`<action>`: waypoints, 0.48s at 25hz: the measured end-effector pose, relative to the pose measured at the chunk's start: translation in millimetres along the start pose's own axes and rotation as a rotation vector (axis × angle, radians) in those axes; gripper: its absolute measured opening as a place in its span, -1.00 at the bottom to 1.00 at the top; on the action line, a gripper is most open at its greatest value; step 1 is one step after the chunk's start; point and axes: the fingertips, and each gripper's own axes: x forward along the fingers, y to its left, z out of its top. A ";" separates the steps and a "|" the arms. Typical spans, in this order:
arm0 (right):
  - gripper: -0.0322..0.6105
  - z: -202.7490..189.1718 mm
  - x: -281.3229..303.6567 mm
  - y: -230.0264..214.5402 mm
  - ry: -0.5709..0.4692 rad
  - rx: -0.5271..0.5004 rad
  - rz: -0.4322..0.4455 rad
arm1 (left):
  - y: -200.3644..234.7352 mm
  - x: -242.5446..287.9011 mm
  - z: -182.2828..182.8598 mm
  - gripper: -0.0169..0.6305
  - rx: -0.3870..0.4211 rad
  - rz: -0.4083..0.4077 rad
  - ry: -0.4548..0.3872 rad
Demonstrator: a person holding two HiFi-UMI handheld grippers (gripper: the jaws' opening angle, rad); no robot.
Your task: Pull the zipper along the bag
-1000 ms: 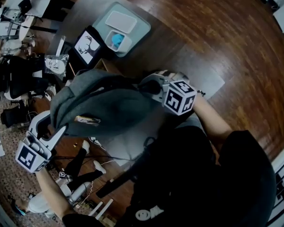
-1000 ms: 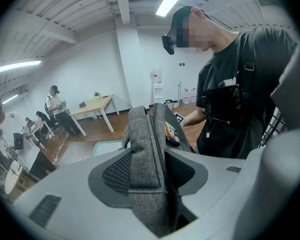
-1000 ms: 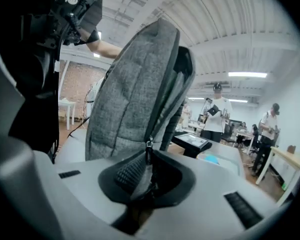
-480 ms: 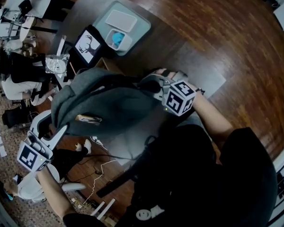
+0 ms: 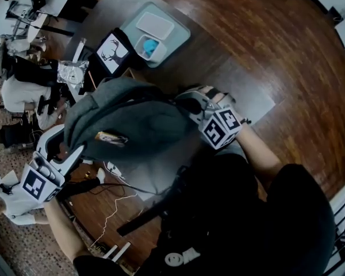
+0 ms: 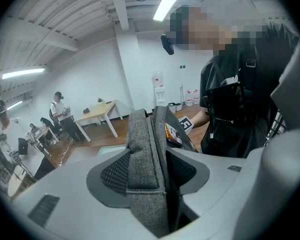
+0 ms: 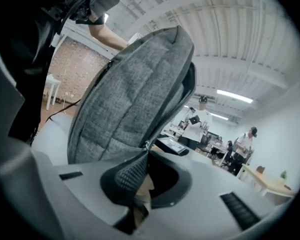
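Note:
A grey backpack [image 5: 132,122] is held up in front of the person, with a small printed label [image 5: 110,137] on its near face. My left gripper [image 5: 69,149] clamps the bag's left edge. In the left gripper view a fold of grey fabric [image 6: 140,134] sits between the pads of that gripper [image 6: 147,184], whose jaws have just eased slightly with the fabric still pinched. My right gripper [image 5: 185,103] is at the bag's right end. In the right gripper view it [image 7: 142,179] is shut on the tan zipper pull [image 7: 141,186] below the zipper line of the bag [image 7: 130,94].
A grey table [image 5: 247,94] lies behind the bag. On it are a teal tray [image 5: 175,42] with a white box and a blue item, and a black-framed deer picture [image 5: 113,52]. Cables [image 5: 112,211] trail on the wooden floor. People sit at desks at far left [image 5: 23,91].
The right gripper has rolled a little at the bag's right end, and its marker cube sits slightly lower. The left gripper has stayed put on the bag's edge.

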 end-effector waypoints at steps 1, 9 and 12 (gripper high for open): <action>-0.83 1.1 -4.3 -1.8 0.007 -0.010 -0.014 | -2.3 -0.2 1.8 -0.25 -0.003 -0.003 -0.014; -0.82 30.1 -20.3 -14.6 0.028 -0.041 -0.045 | -7.6 -12.3 5.8 -0.03 -0.046 -0.045 -0.078; -0.82 41.1 -23.5 -18.0 0.021 -0.042 -0.054 | -9.0 -17.9 3.5 0.00 -0.062 -0.054 -0.091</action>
